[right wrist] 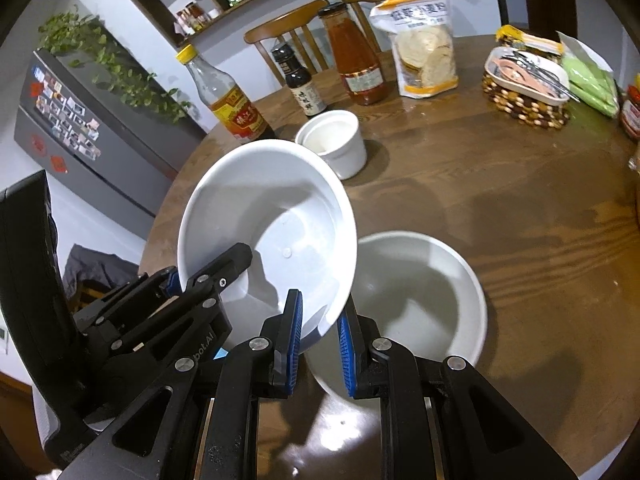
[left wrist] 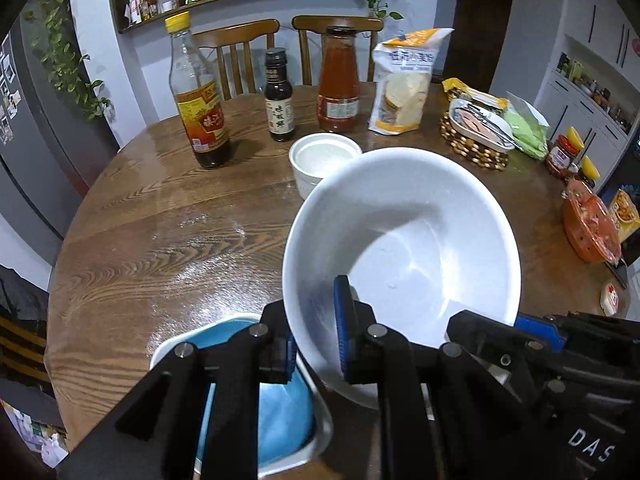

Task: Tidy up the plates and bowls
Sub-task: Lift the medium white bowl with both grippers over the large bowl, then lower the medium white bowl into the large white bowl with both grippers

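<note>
1. Spanning both views, the round wooden table (left wrist: pixel 140 240) carries bottles, snack bags and the crockery
2. Held bowl (left wrist: pixel 400 240): large, white, off the table, tilted with its mouth toward both cameras. It lies straight ahead of each gripper, touching the fingers
3. Second white bowl (right wrist: pixel 420 300): upright on the table, partly behind and below the held bowl's right edge. Judged stacking target; the held bowl would need to go right and down, levelled, to nest
4. Blue dish (left wrist: pixel 280 412) with a white rim sits under the left gripper, near the table edge
5. Small white cup (left wrist: pixel 320 160) stands beyond the held bowl, apart from it
6. Left gripper (left wrist: pixel 316 312): narrowly parted, 1 finger inside the rim and 1 outside, clamped on the held bowl's left side
7. Right gripper (right wrist: pixel 320 306): fingers straddle the opposite rim with a slim gap; firm contact cannot be told. This arm is judged nearer the second bowl
8. View difference: only the right wrist shows the second bowl; only the left wrist shows the blue dish
</note>
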A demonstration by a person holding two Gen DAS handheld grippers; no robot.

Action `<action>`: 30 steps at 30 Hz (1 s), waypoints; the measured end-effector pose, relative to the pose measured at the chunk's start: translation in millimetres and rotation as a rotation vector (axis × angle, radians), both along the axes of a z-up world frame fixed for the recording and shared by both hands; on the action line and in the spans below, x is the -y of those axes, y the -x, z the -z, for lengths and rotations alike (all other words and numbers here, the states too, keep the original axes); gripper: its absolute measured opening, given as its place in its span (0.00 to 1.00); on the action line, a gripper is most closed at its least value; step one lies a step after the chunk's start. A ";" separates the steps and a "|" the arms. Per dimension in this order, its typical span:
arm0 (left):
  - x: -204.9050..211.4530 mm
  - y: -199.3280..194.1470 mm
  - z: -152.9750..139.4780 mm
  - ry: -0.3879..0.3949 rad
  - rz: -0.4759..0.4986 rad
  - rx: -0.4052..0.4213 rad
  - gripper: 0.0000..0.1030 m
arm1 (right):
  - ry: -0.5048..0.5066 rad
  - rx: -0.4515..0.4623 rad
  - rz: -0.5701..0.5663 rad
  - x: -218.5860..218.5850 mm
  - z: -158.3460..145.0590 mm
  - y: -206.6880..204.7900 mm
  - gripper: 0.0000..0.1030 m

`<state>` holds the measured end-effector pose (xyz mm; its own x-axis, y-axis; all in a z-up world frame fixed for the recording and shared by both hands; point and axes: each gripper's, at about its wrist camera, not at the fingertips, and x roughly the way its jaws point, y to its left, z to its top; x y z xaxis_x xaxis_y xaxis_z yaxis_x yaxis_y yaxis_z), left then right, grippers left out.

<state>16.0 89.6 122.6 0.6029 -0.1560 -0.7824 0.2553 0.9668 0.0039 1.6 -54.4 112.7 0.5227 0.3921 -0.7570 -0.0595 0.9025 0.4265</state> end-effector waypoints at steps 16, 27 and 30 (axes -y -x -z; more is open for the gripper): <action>50.0 34.0 9.4 -0.005 0.046 -0.040 0.15 | 0.004 -0.026 0.023 47.6 8.4 36.0 0.19; 64.7 42.4 9.5 -0.012 0.012 -0.060 0.15 | -0.002 -0.026 -0.014 59.8 9.5 41.2 0.19; 63.8 42.5 12.4 -0.010 -0.003 -0.076 0.15 | 0.000 -0.035 -0.029 59.7 11.9 39.3 0.19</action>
<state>-26.6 25.9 110.2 0.5424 -0.1466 -0.8272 0.2524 0.9676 -0.0060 -37.7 -114.0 100.9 0.4846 0.4065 -0.7745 -0.0708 0.9008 0.4285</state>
